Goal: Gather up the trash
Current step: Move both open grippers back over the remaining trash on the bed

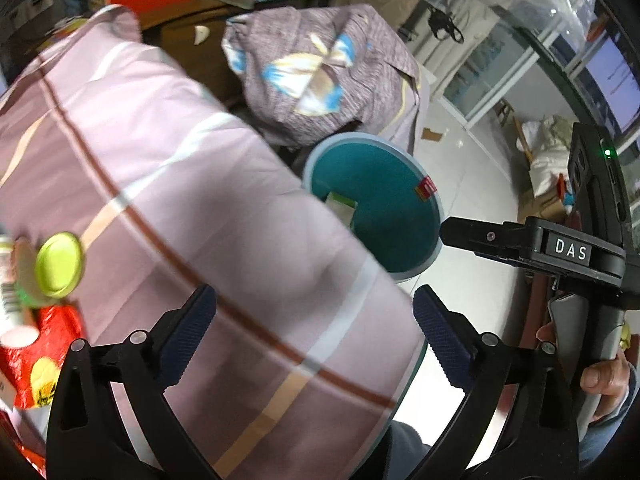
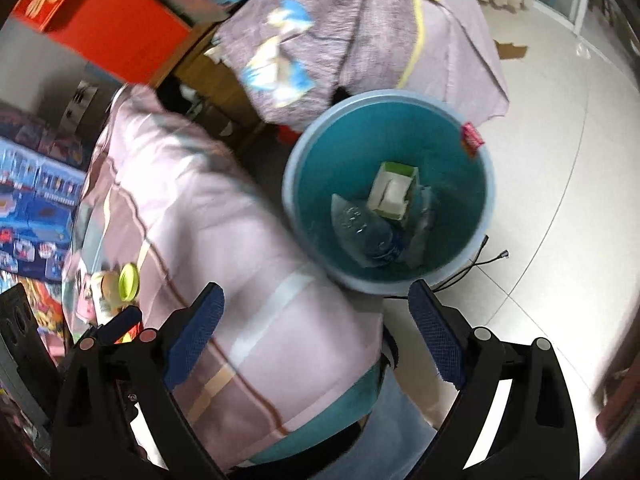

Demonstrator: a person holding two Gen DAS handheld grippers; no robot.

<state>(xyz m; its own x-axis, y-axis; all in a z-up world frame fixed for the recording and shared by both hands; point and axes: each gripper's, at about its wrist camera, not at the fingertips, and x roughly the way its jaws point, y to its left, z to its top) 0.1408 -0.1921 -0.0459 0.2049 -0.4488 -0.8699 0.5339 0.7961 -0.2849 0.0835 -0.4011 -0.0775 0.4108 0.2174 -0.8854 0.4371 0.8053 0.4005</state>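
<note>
A blue trash bin stands on the floor beside the pink-clothed table; it also shows in the left wrist view. In it lie a green-and-white carton and a crushed plastic bottle. A bottle with a lime-green cap and a red wrapper lie at the table's left; the cap also shows in the right wrist view. My left gripper is open and empty over the table. My right gripper is open and empty over the table edge near the bin.
A chair draped in purple patterned cloth stands behind the bin. The right gripper's body shows at the right of the left wrist view. Red boxes and shelves of packages lie to the left. White tiled floor lies to the right.
</note>
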